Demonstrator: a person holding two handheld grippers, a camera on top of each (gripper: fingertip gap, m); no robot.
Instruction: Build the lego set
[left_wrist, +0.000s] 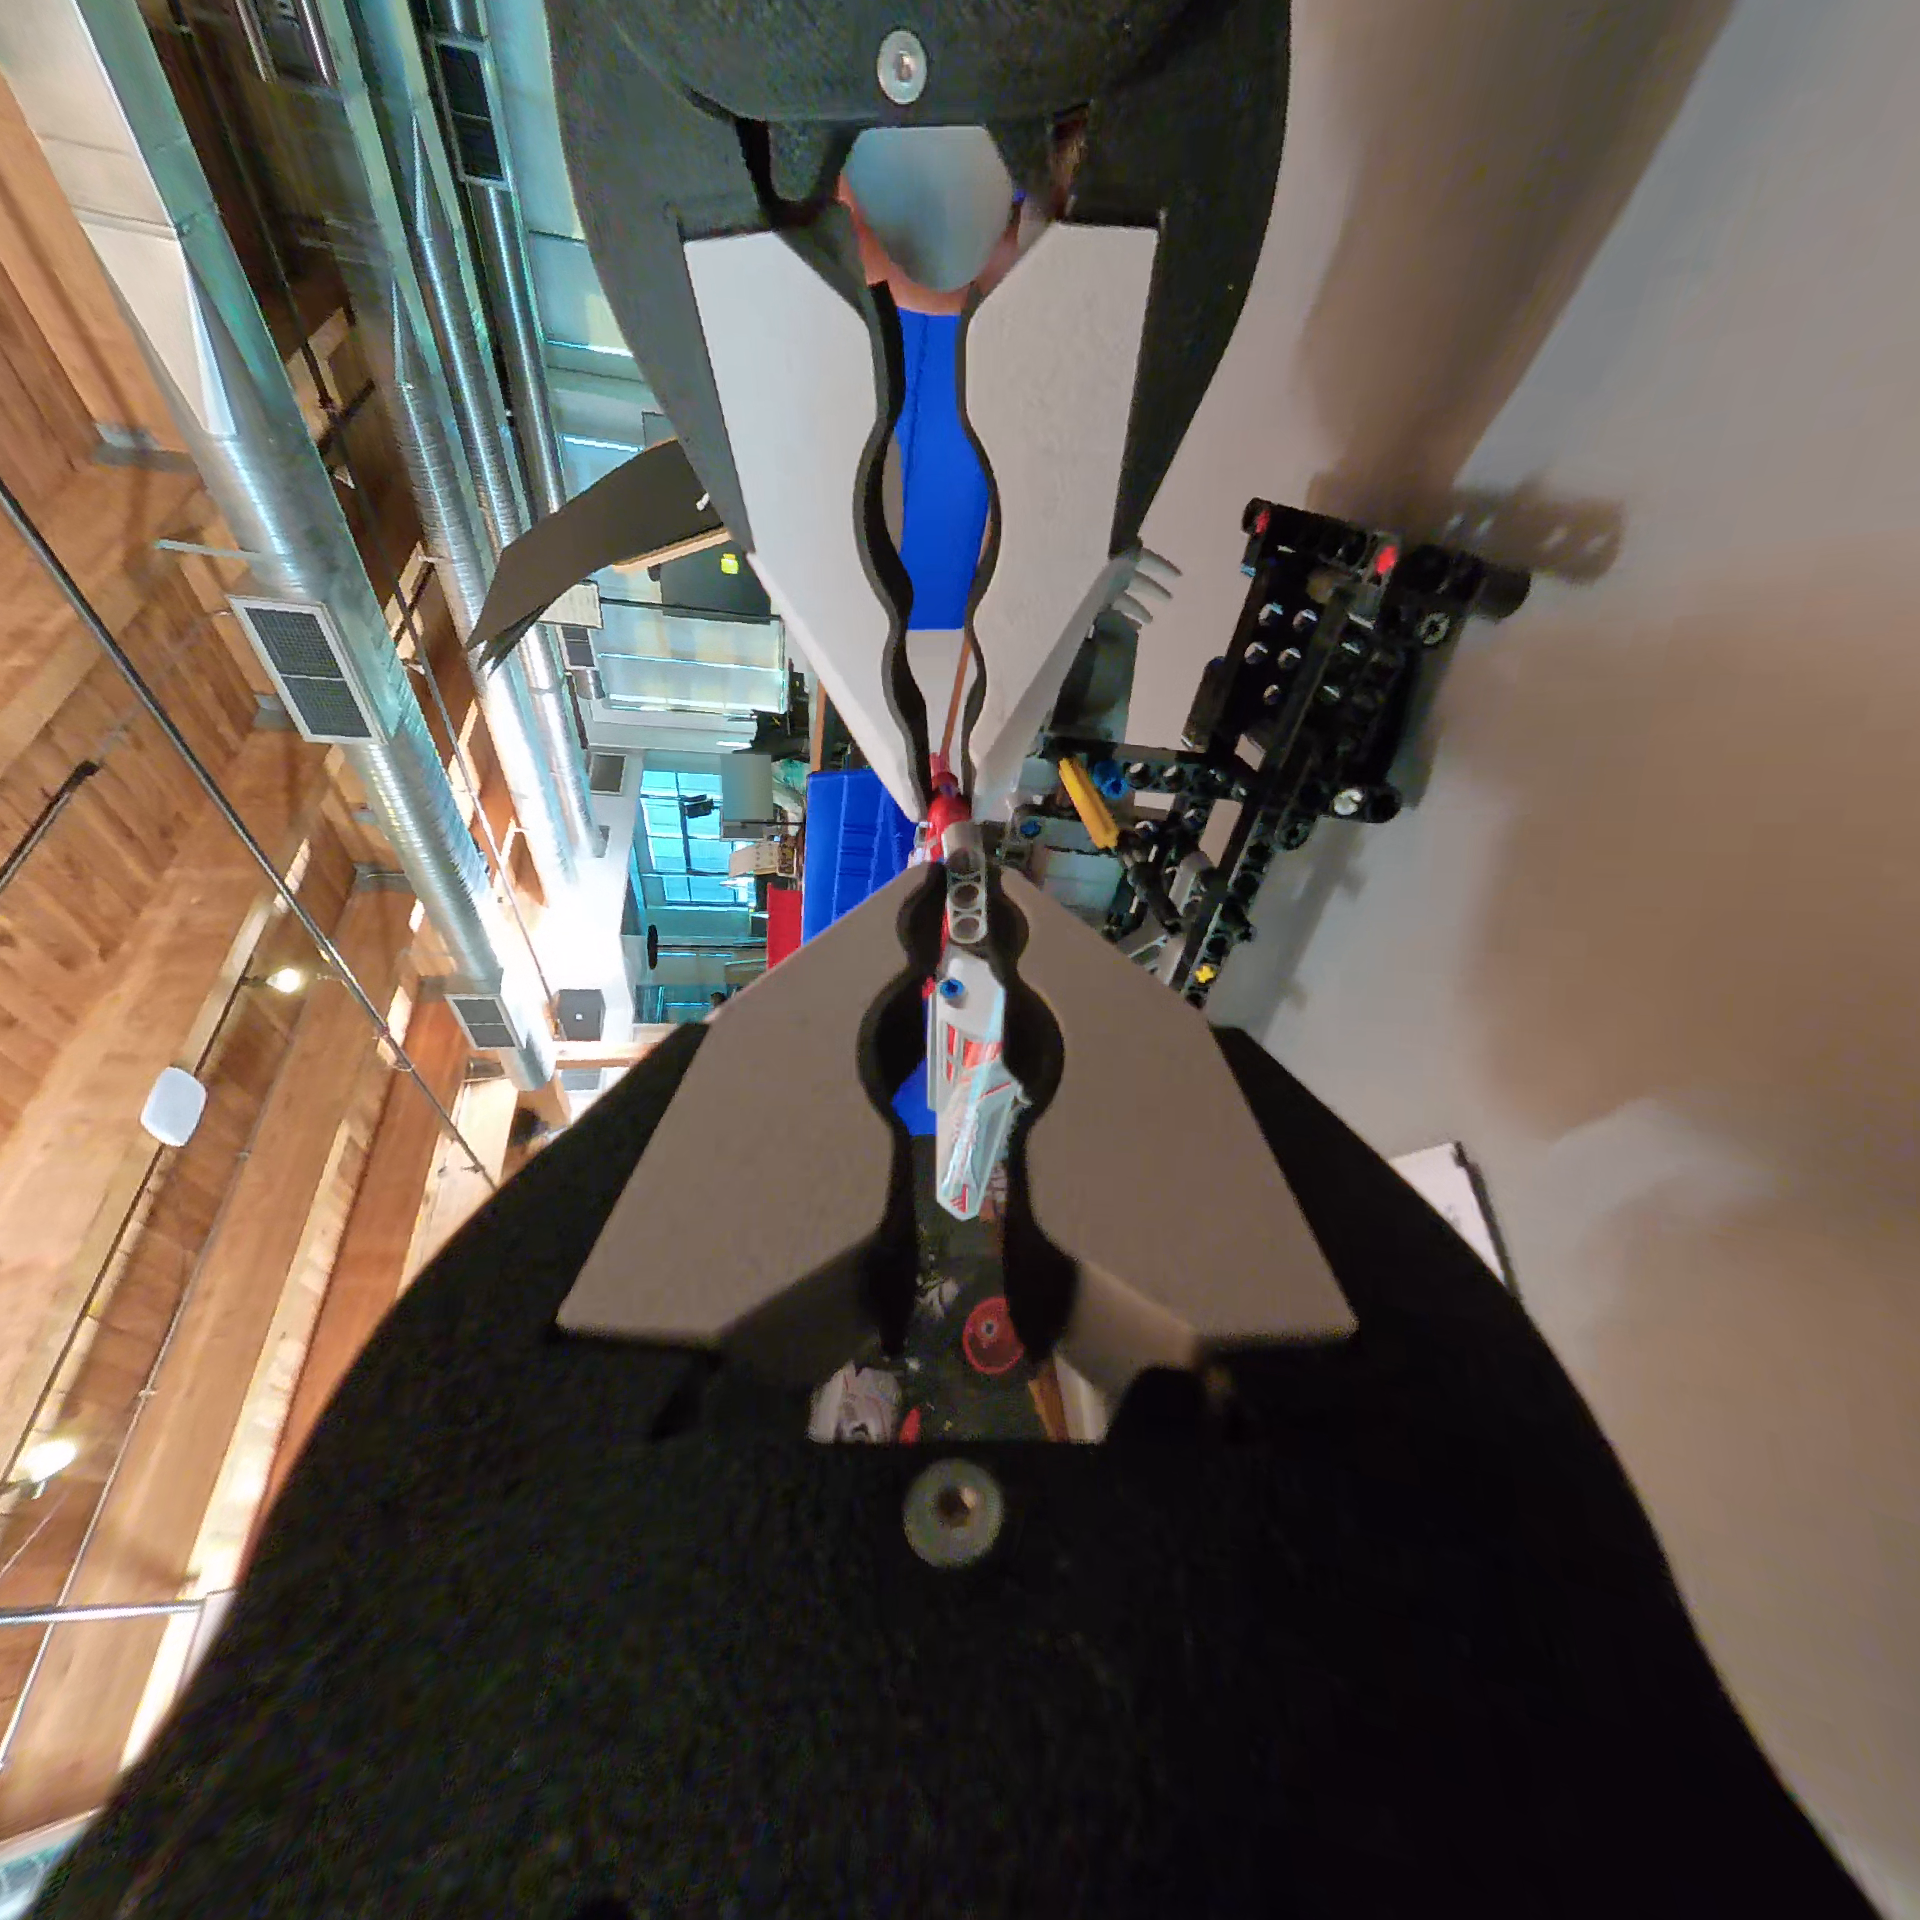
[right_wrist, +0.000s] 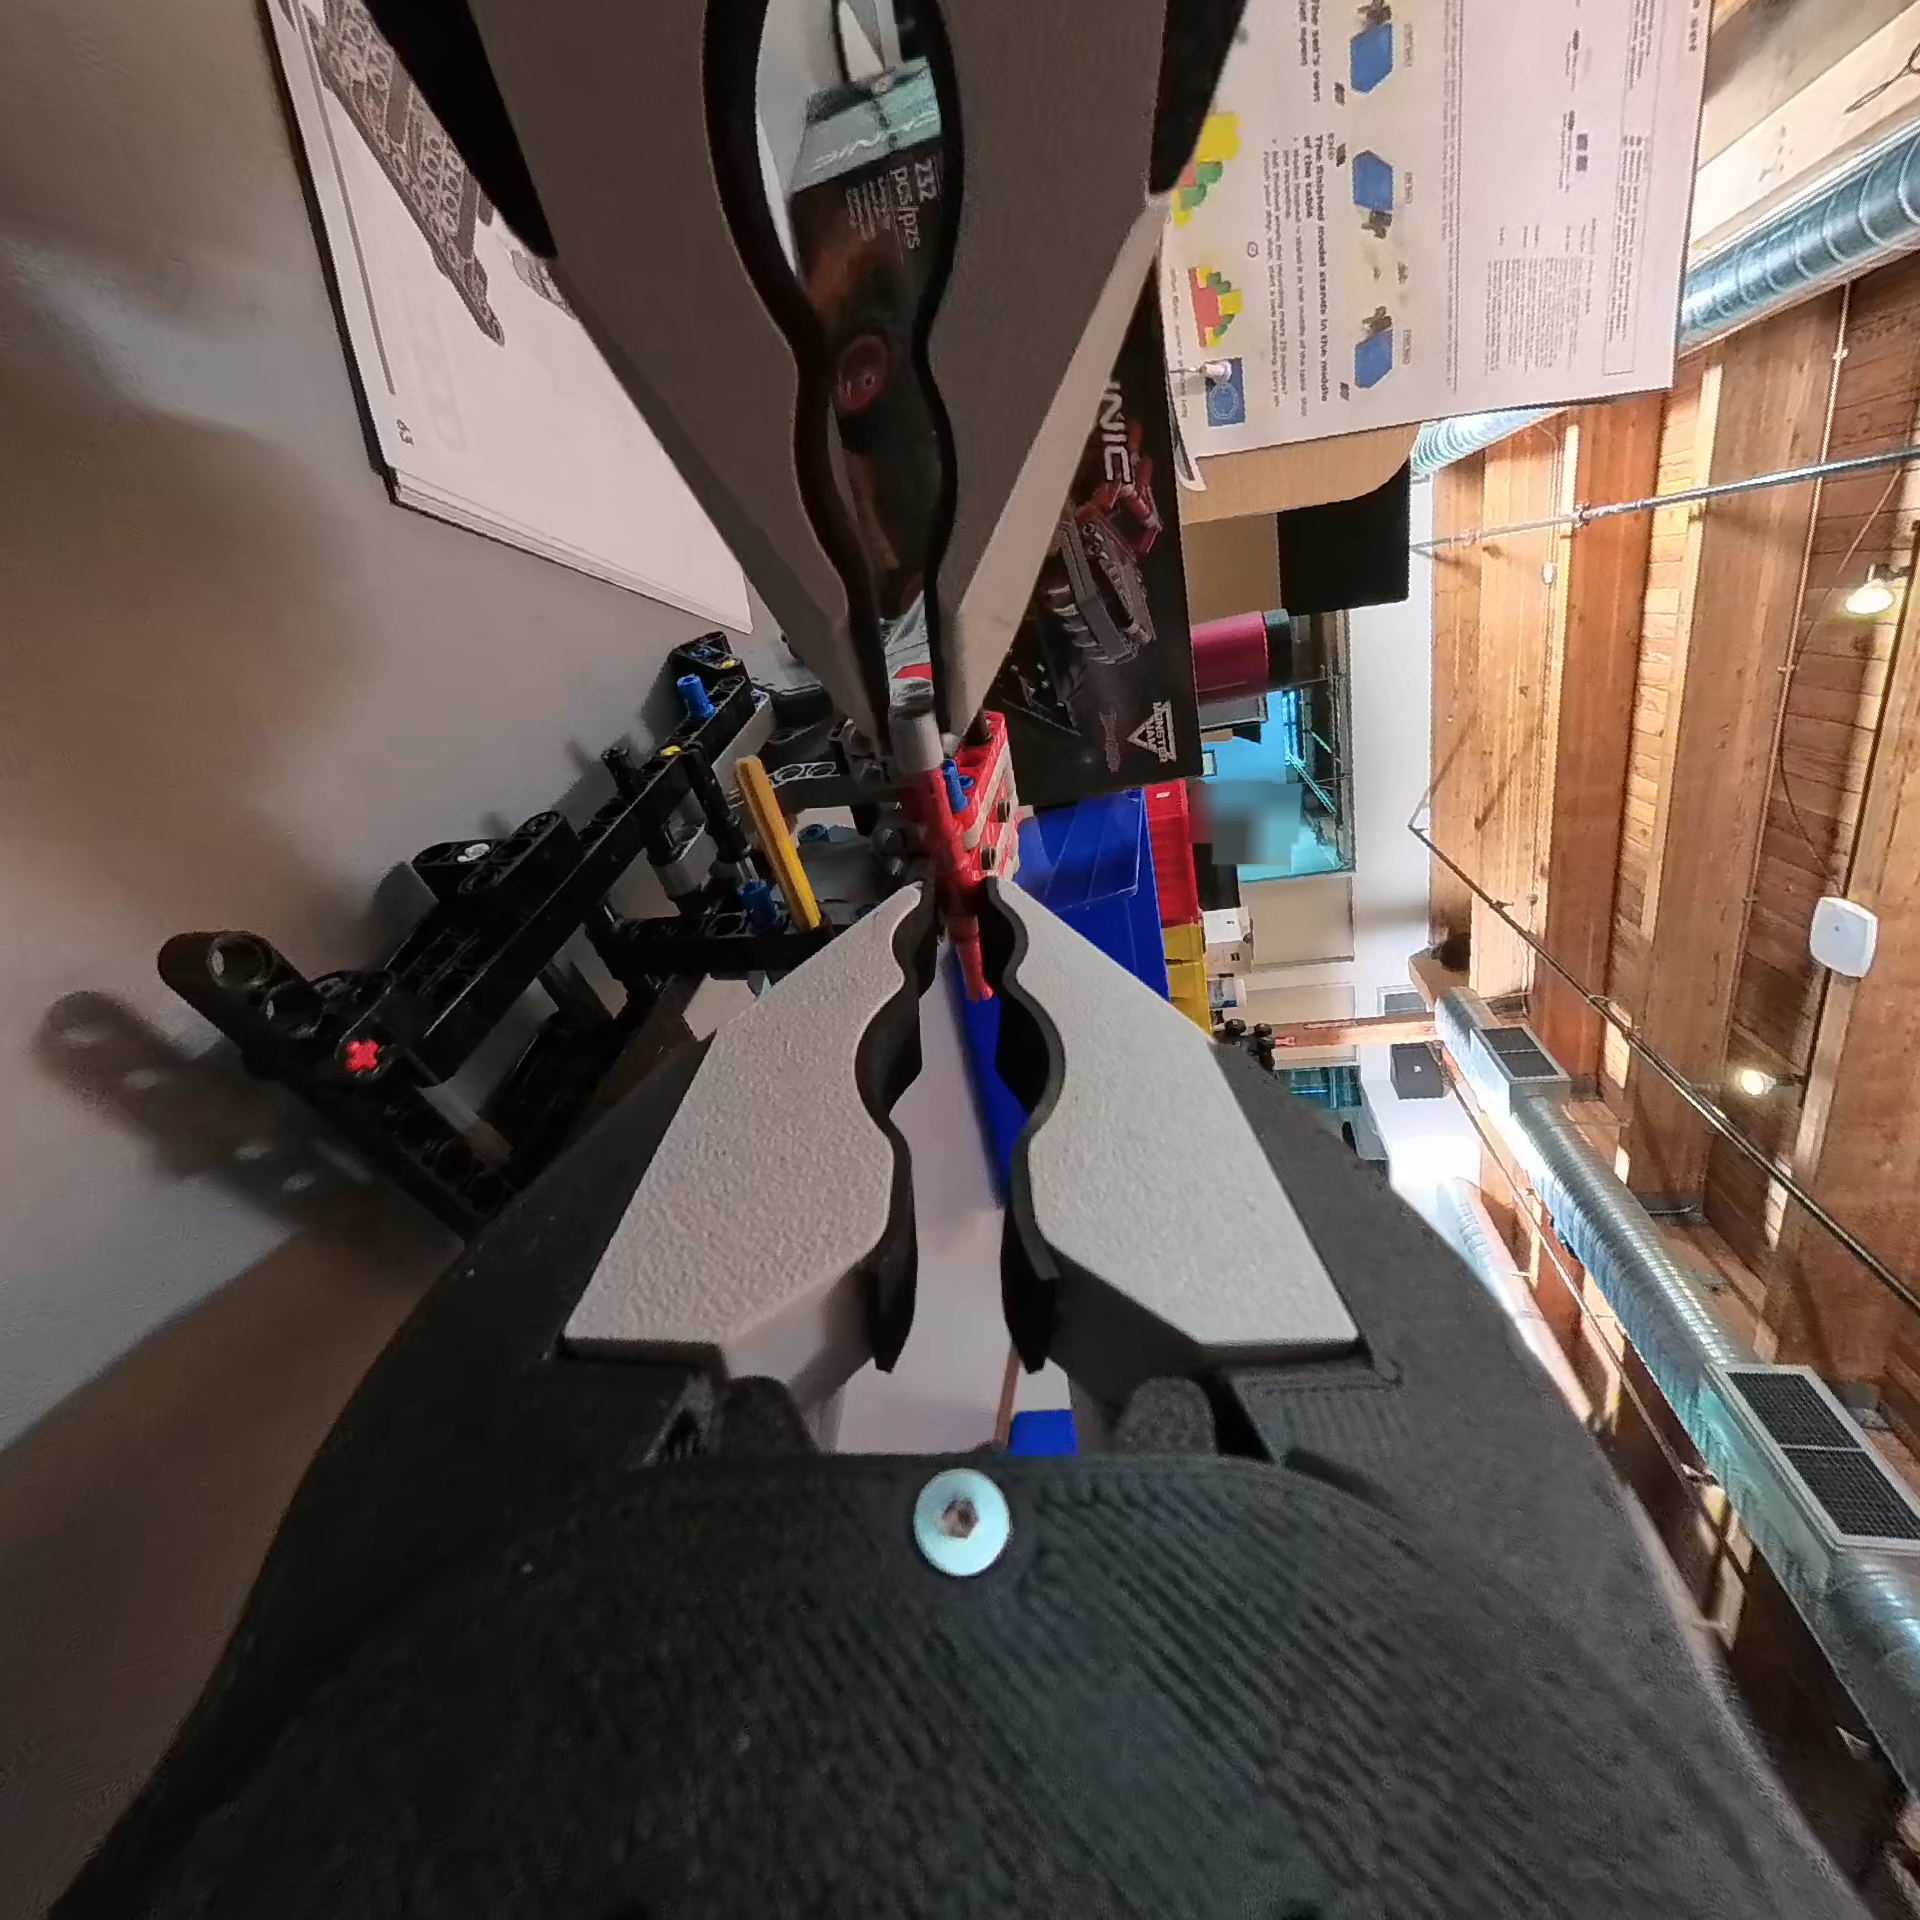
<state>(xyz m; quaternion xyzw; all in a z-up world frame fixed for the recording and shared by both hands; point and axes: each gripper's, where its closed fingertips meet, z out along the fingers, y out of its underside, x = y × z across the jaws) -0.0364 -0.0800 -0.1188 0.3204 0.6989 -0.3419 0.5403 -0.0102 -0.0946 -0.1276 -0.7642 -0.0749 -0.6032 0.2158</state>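
Note:
In the left wrist view my left gripper (left_wrist: 958, 883) is shut on a small subassembly: a grey beam with holes (left_wrist: 964, 896) at the tips and a white panel with red stripes (left_wrist: 971, 1086) between the fingers. My right gripper (left_wrist: 940, 795) comes in from the far side, tip to tip with it. In the right wrist view my right gripper (right_wrist: 961, 920) is shut on a red pin piece (right_wrist: 951, 831), which meets the grey piece (right_wrist: 920, 740) held by my left gripper (right_wrist: 914, 717). The black chassis (left_wrist: 1299, 707) lies on the white table (left_wrist: 1610, 1039); it also shows in the right wrist view (right_wrist: 468, 966).
An open instruction booklet (right_wrist: 499, 343) lies on the table beyond the chassis. The dark set box (right_wrist: 1101, 623) stands behind the grippers, with blue bins (right_wrist: 1091, 883) beside it and a printed sheet (right_wrist: 1434, 208) hanging above. A yellow beam (right_wrist: 774, 852) sticks out of the chassis. Both grippers' tips are close together, under 4 cm apart.

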